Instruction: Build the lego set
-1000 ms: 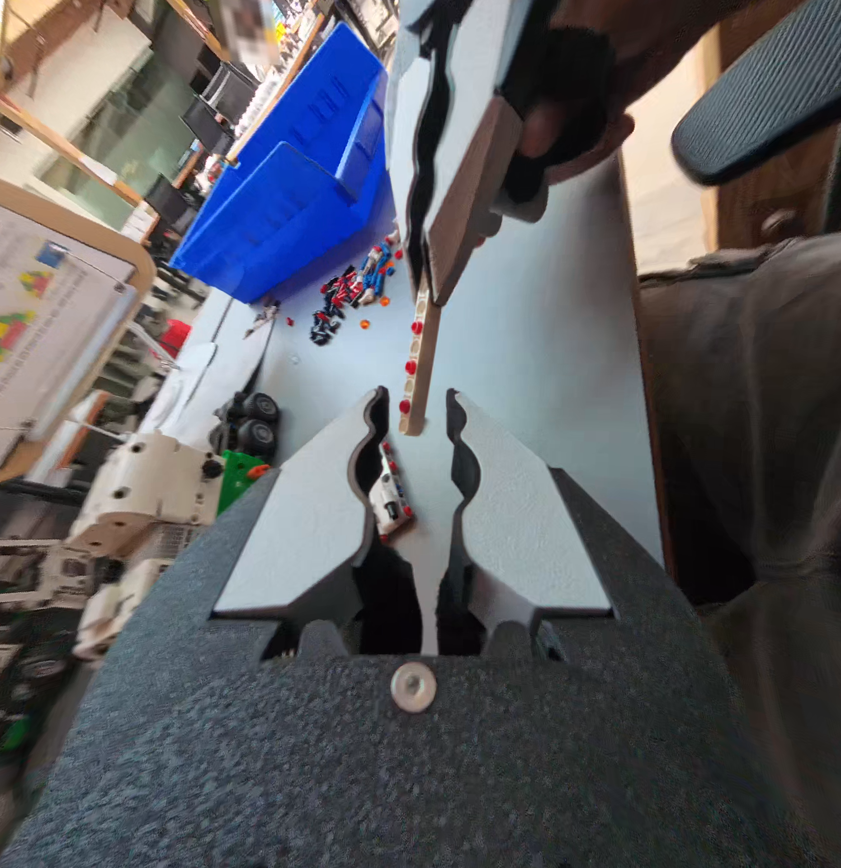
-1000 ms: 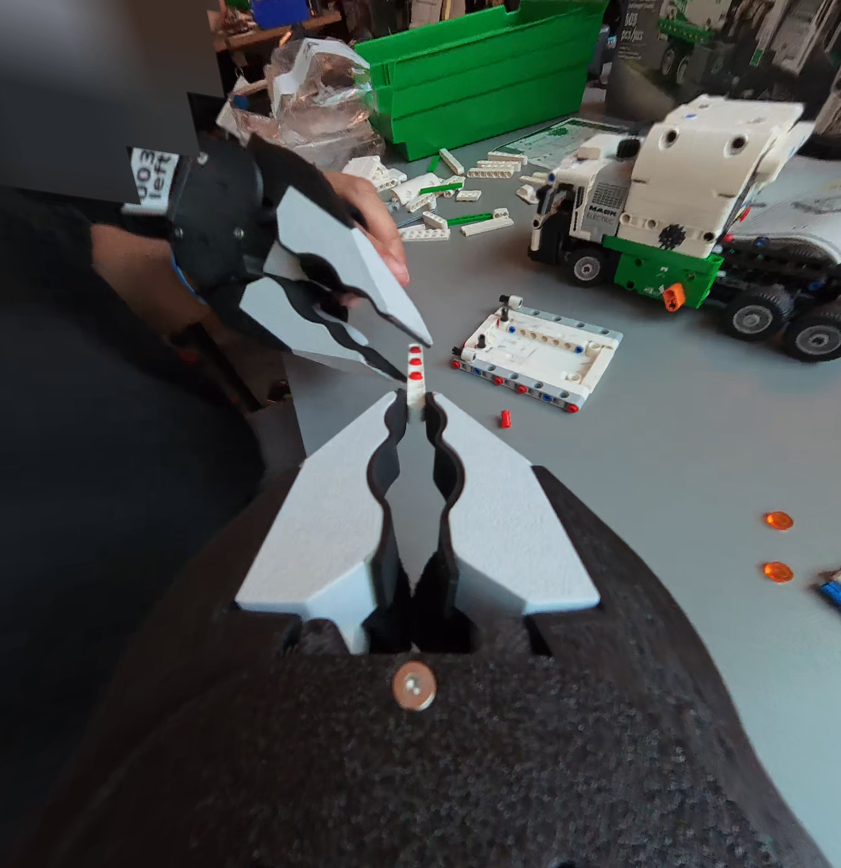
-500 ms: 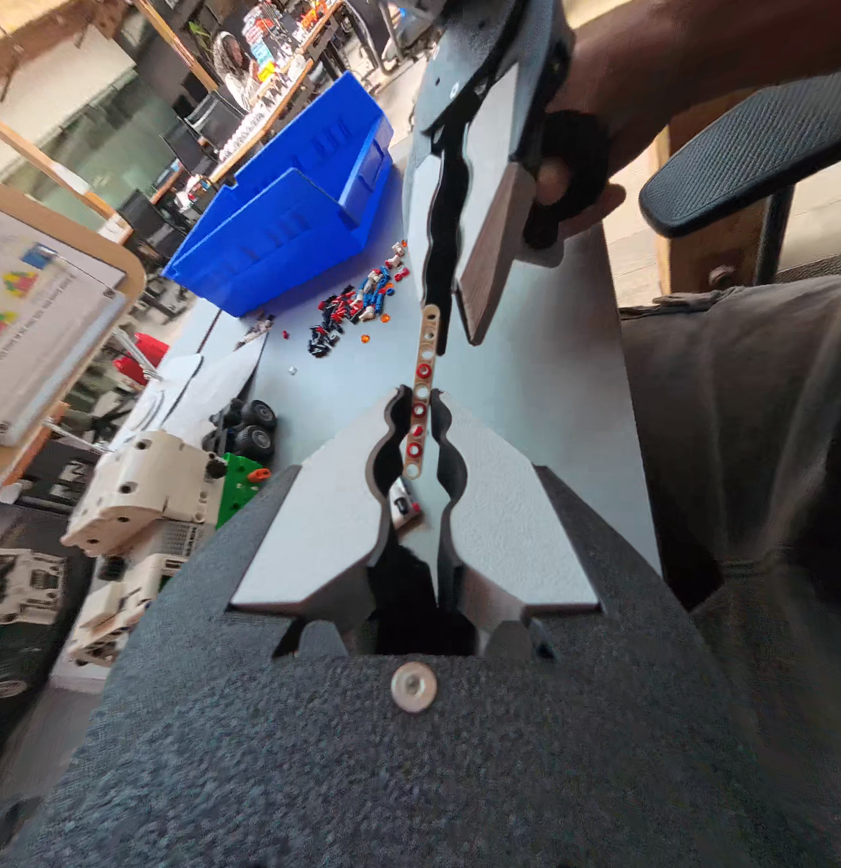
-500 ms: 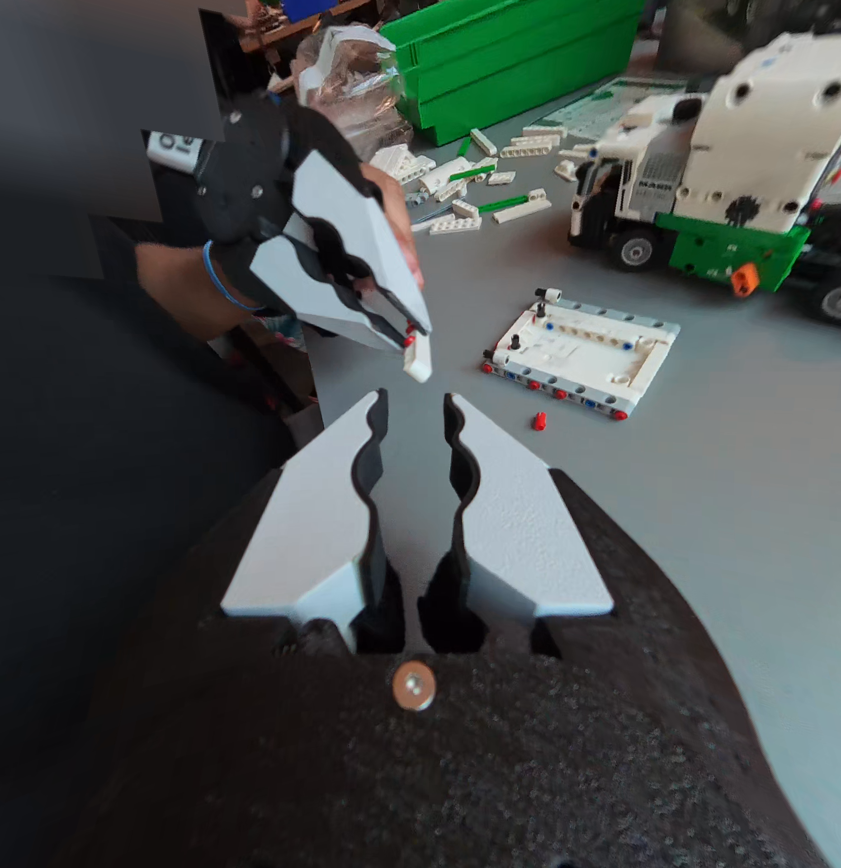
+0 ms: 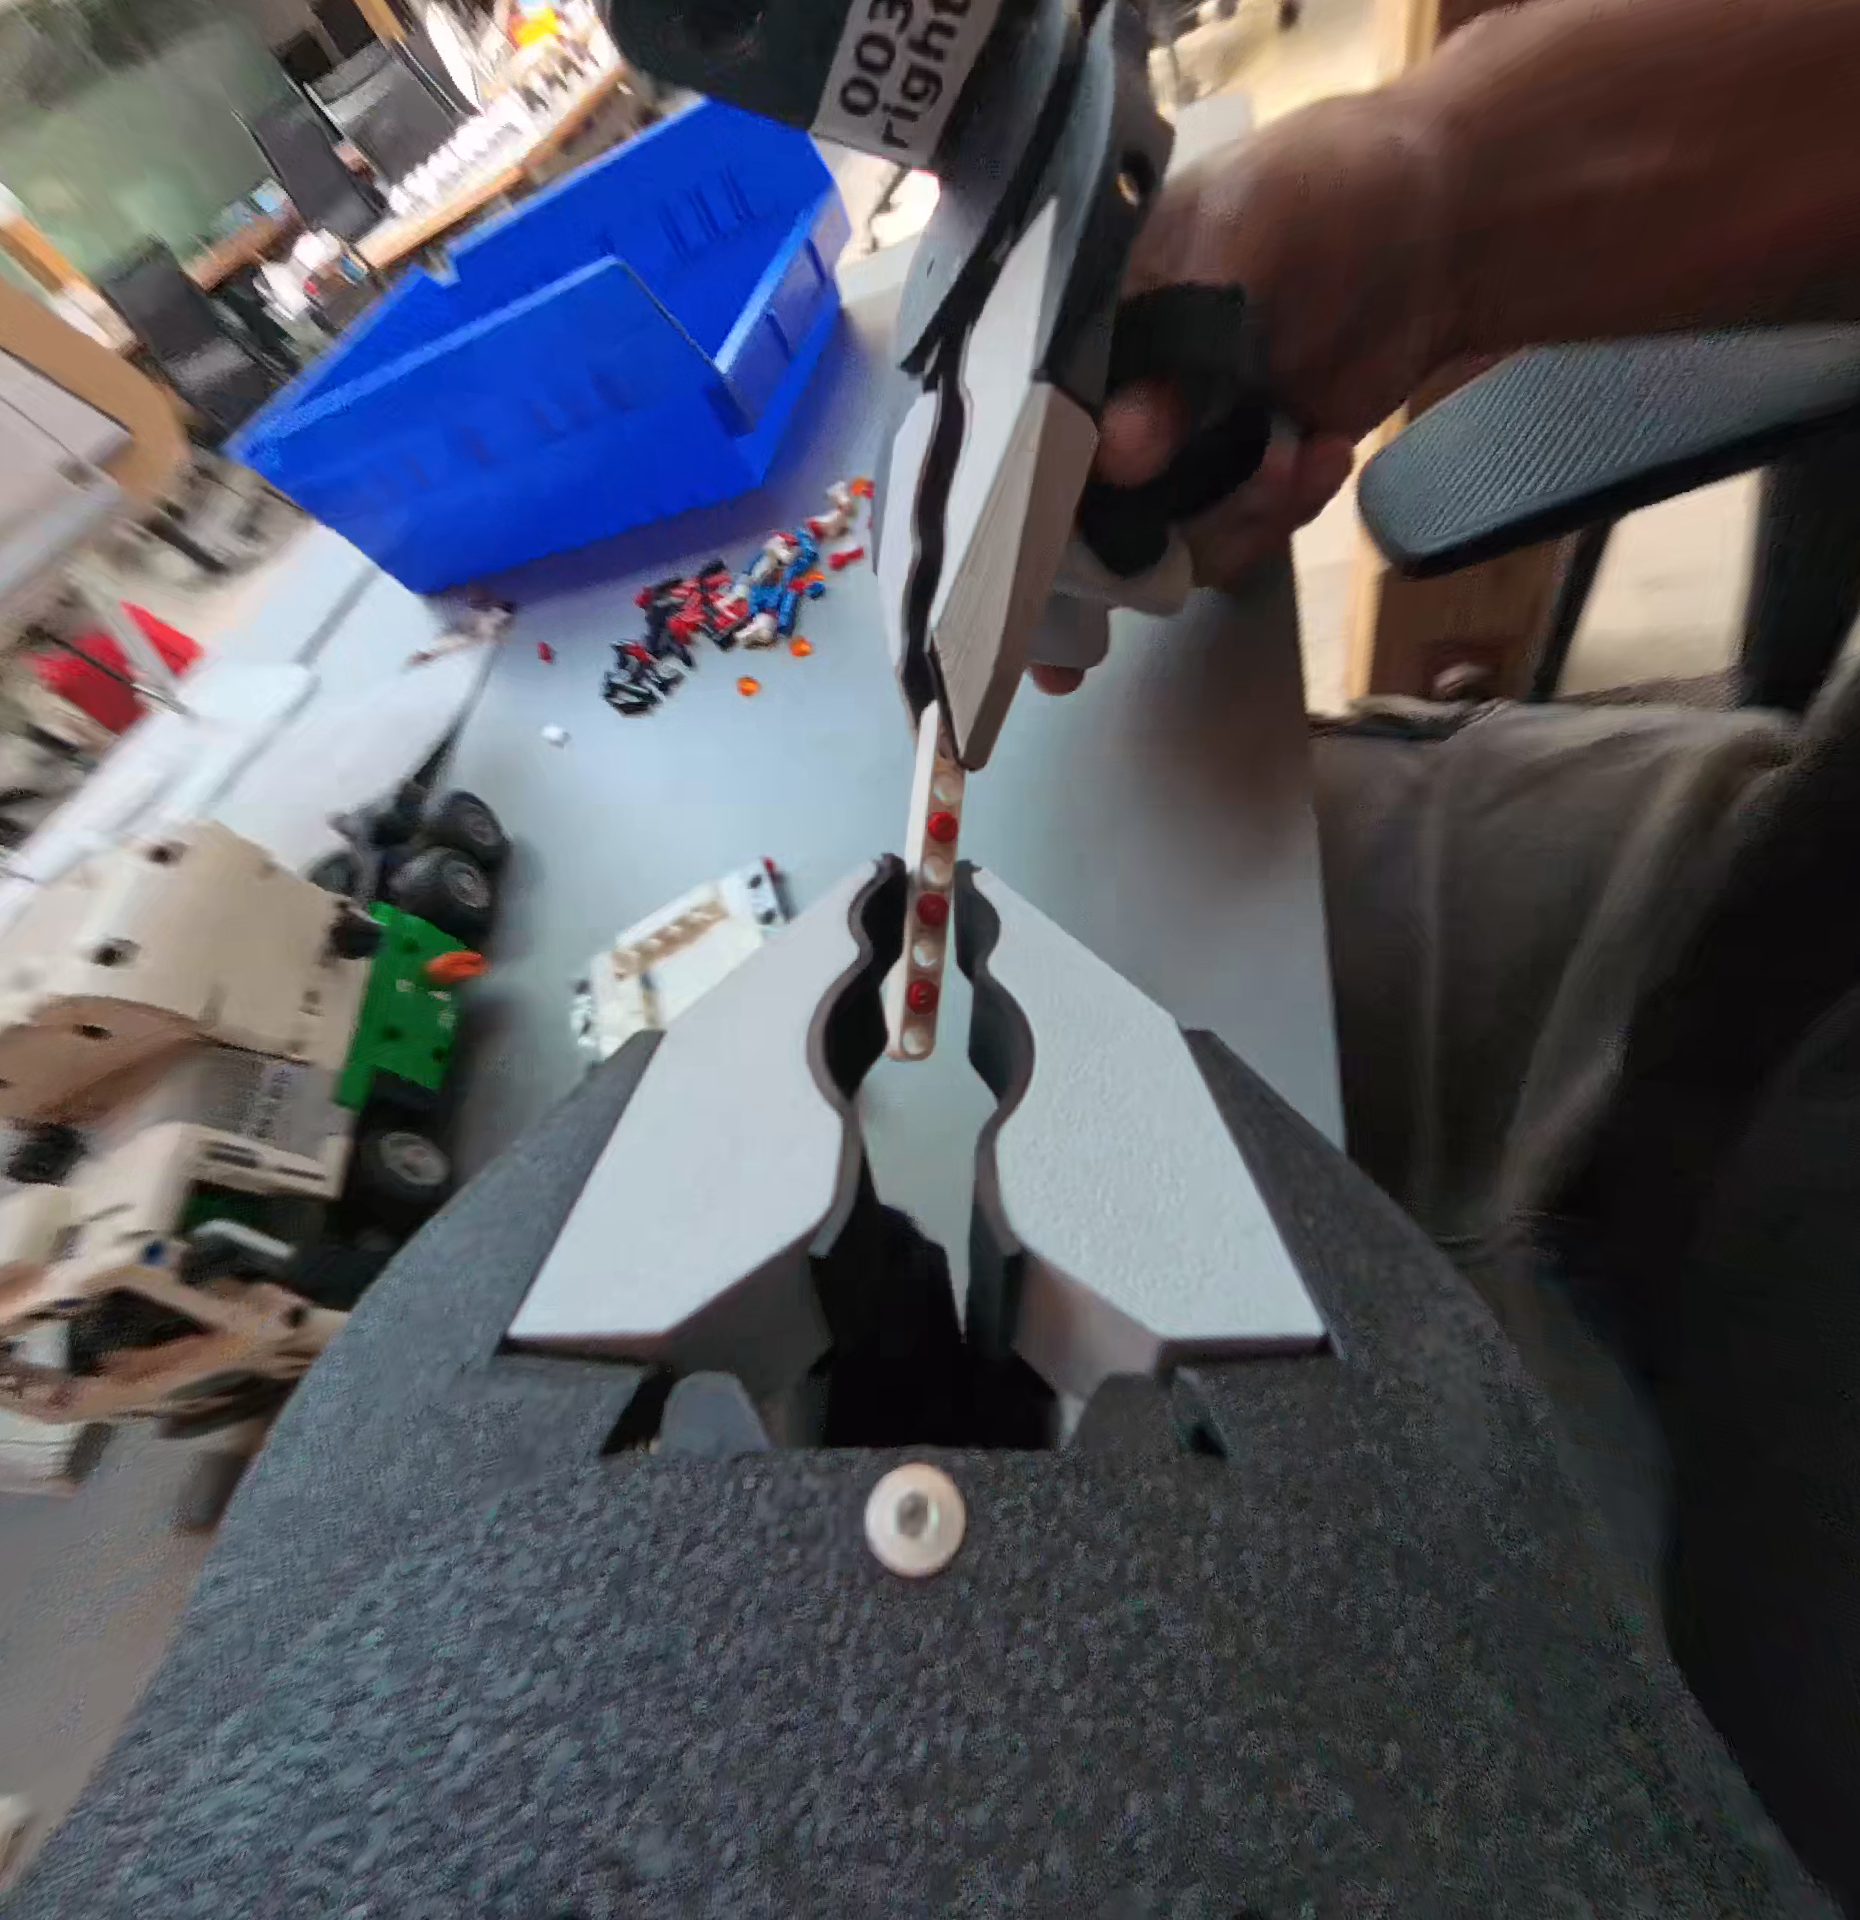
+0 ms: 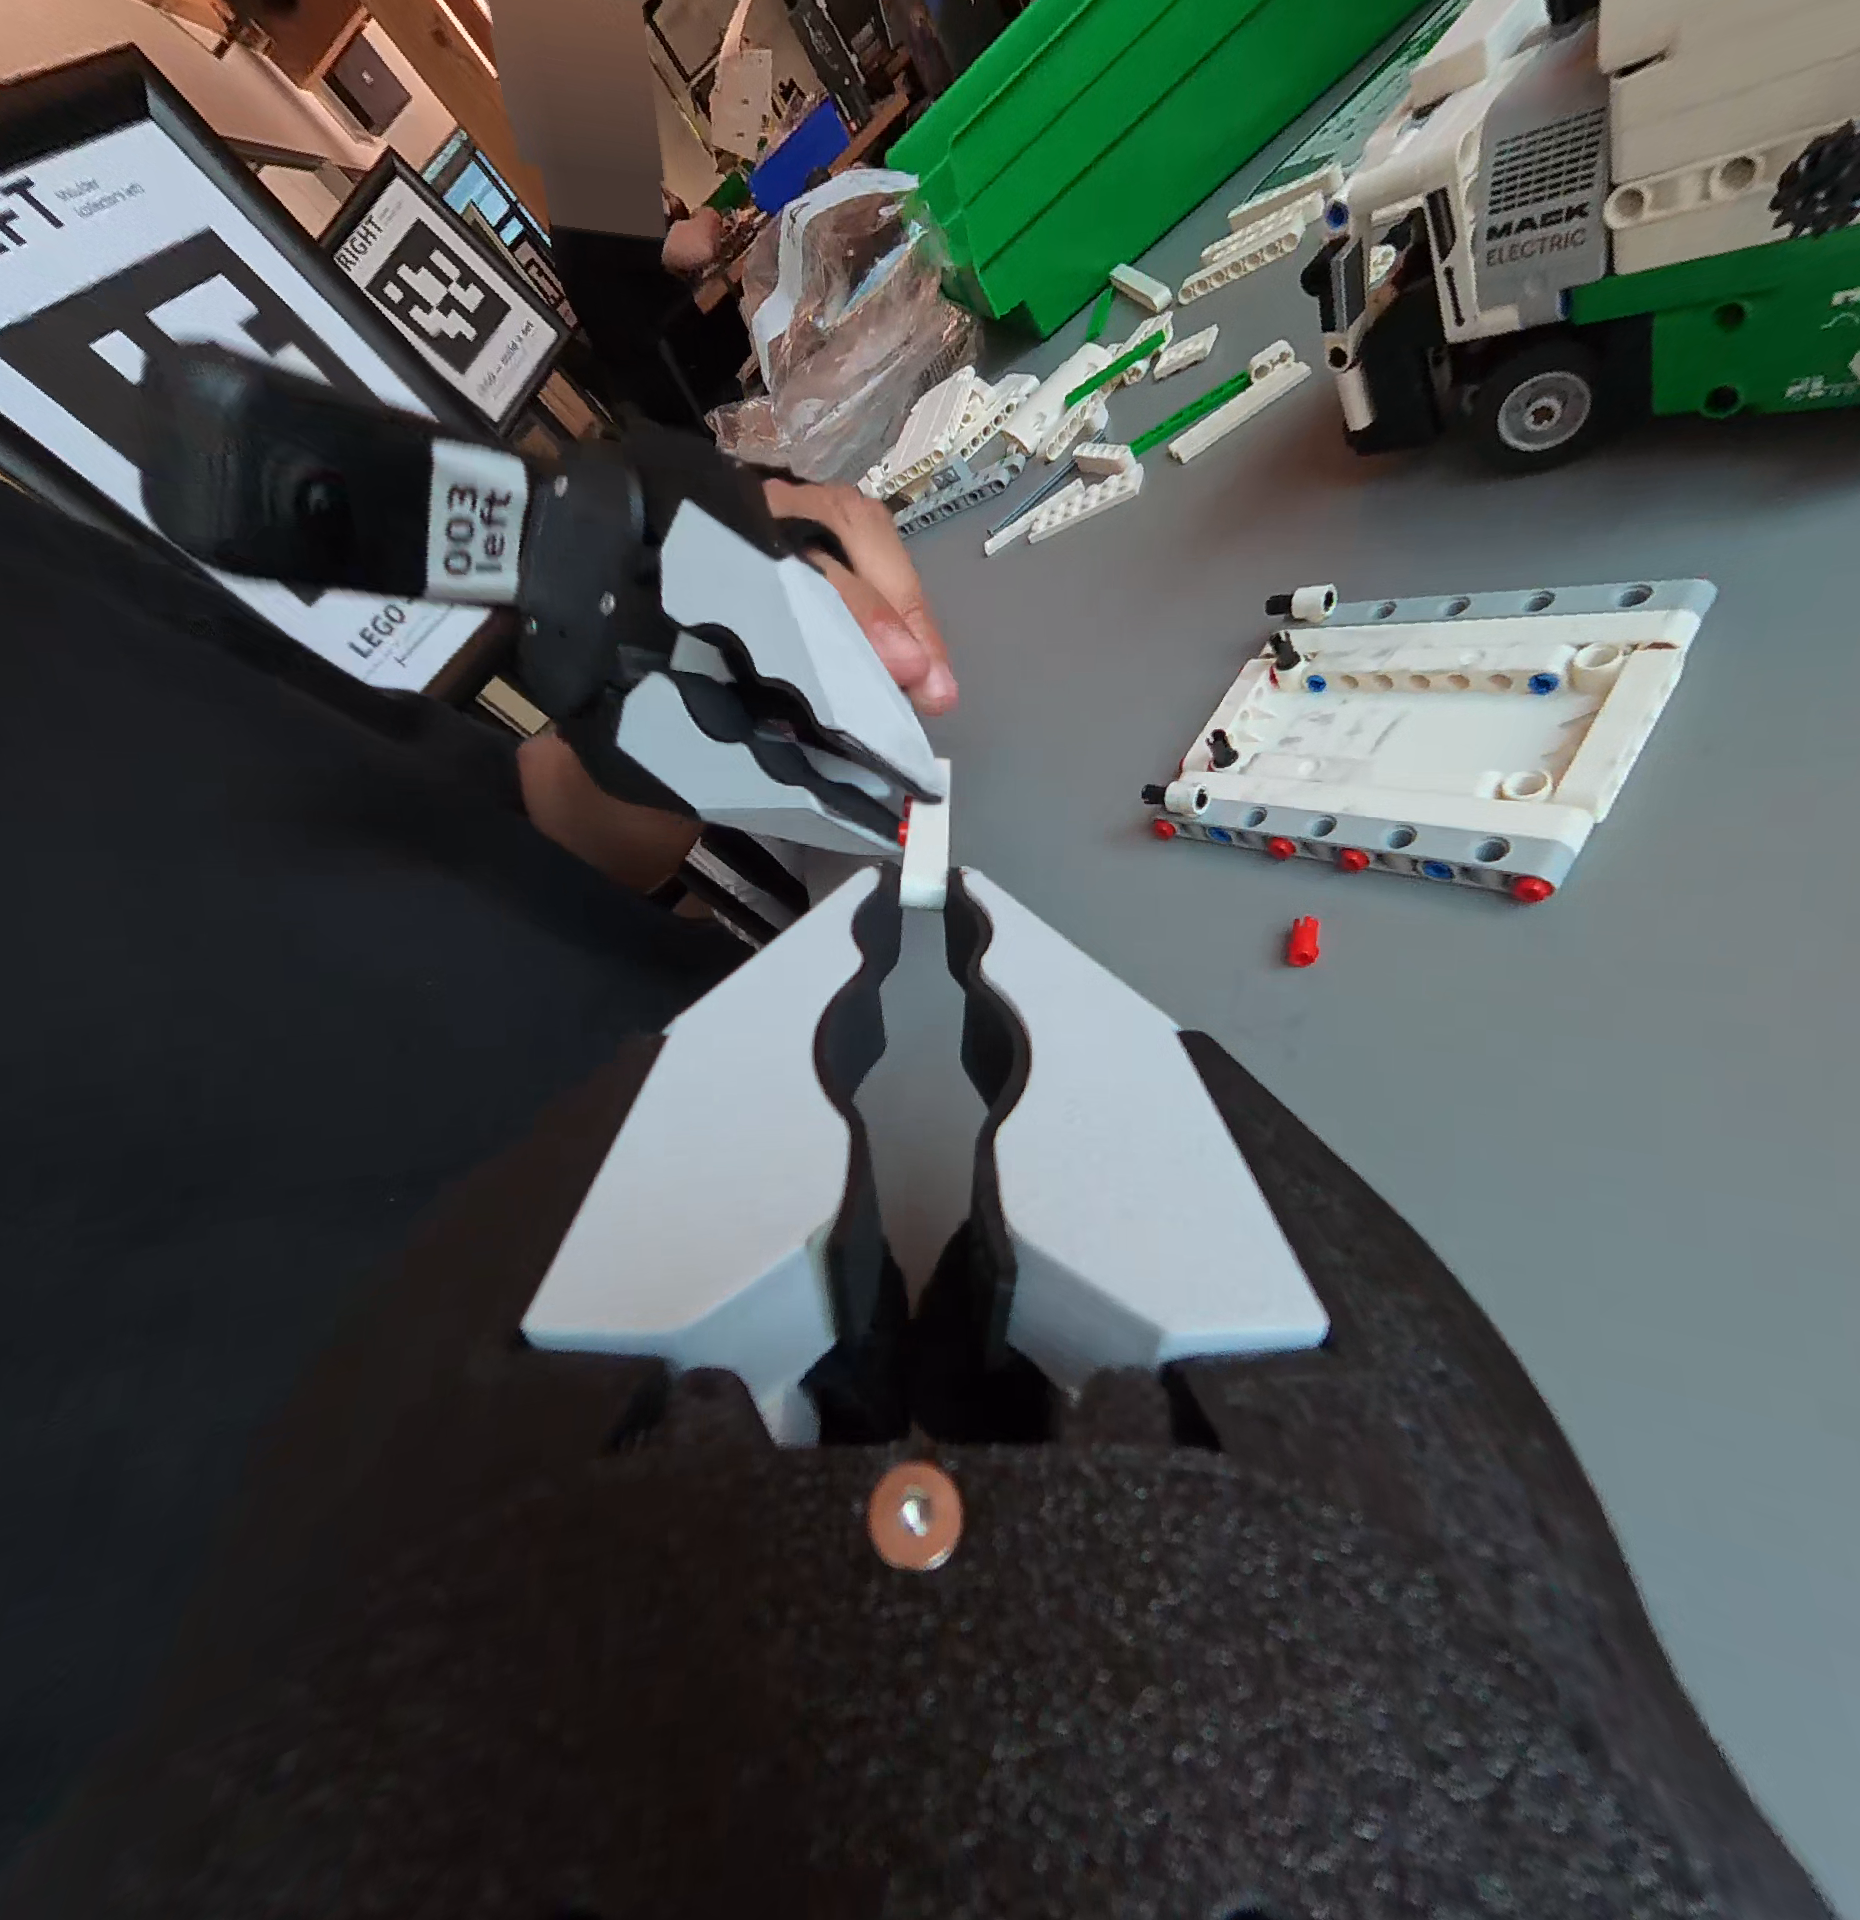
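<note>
A white lego beam with red pins (image 5: 928, 914) is held in the air between both grippers, above the grey table's near edge. My left gripper (image 5: 926, 878) is shut on one end of it. My right gripper (image 6: 921, 883) is shut on the other end, whose white tip (image 6: 924, 857) shows between its fingertips. Each gripper also shows in the other's view: the right one (image 5: 941, 727) comes in from above, the left one (image 6: 918, 805) from the left. A flat white and grey panel assembly (image 6: 1425, 727) with red and blue pins lies on the table.
A white and green lego truck (image 6: 1632, 239) stands at the back. Green bins (image 6: 1113, 135), a plastic bag (image 6: 853, 312) and loose white beams (image 6: 1061, 416) lie behind. A loose red pin (image 6: 1300, 940) lies near the panel. A blue bin (image 5: 552, 353) and small parts (image 5: 718, 613) lie farther off. A chair armrest (image 5: 1632, 436) is at the right.
One second ago only my right gripper held the beam. My left gripper then shut on it and the right opened. Now the right has shut on the beam's end again.
</note>
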The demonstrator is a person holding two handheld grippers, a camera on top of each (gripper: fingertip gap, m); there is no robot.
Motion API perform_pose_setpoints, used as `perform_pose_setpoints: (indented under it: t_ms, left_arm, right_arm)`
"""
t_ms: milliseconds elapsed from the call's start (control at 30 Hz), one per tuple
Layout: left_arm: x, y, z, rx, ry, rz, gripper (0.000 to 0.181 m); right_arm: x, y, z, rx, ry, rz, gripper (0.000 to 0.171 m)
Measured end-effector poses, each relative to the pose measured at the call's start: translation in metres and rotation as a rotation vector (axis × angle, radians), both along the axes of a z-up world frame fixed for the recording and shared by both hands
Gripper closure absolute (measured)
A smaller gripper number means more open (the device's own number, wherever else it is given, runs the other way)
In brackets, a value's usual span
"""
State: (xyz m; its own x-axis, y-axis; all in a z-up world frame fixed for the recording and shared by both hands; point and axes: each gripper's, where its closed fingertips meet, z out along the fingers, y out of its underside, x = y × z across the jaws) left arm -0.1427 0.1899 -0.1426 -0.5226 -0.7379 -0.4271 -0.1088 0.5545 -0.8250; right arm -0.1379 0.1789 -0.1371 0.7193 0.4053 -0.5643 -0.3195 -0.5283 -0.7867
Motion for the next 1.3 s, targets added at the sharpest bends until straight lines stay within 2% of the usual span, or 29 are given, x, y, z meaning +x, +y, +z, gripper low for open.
perform_pose_setpoints:
  t_ms: [33,133,200,333,467,733,833,933,1300]
  left_arm:
    - [-0.002,-0.002,0.0,-0.115,0.075,-0.017,0.173]
    - [-0.004,-0.003,0.021,-0.478,0.195,-0.089,0.159]
    - [-0.002,-0.003,0.031,-0.634,0.243,-0.123,0.158]
    - [0.001,-0.009,0.037,-0.8,0.283,-0.155,0.155]
    - [0.01,-0.009,0.041,-0.966,0.294,-0.147,0.162]
    - [0.014,-0.006,0.047,-1.088,0.306,-0.155,0.164]
    - [0.014,-0.008,0.048,-1.097,0.305,-0.165,0.164]
    - [0.015,-0.008,0.052,-1.129,0.285,-0.167,0.173]
    - [0.012,-0.01,0.056,-1.159,0.288,-0.205,0.171]
  right_arm:
    - [0.0,-0.001,-0.003,-0.003,-0.033,0.012,0.165]
    - [-0.003,-0.005,0.008,0.113,-0.125,0.073,0.165]
    - [-0.001,-0.003,0.012,0.124,-0.127,0.068,0.165]
    - [0.005,0.002,0.026,0.186,-0.025,0.012,0.165]
    - [0.0,0.005,0.033,0.231,0.03,-0.015,0.165]
    - [0.002,0.009,0.037,0.265,0.09,-0.046,0.165]
    - [0.004,0.009,0.041,0.281,0.109,-0.053,0.165]
    - [0.003,0.01,0.041,0.285,0.116,-0.05,0.165]
    - [0.001,0.008,0.045,0.3,0.157,-0.038,0.165]
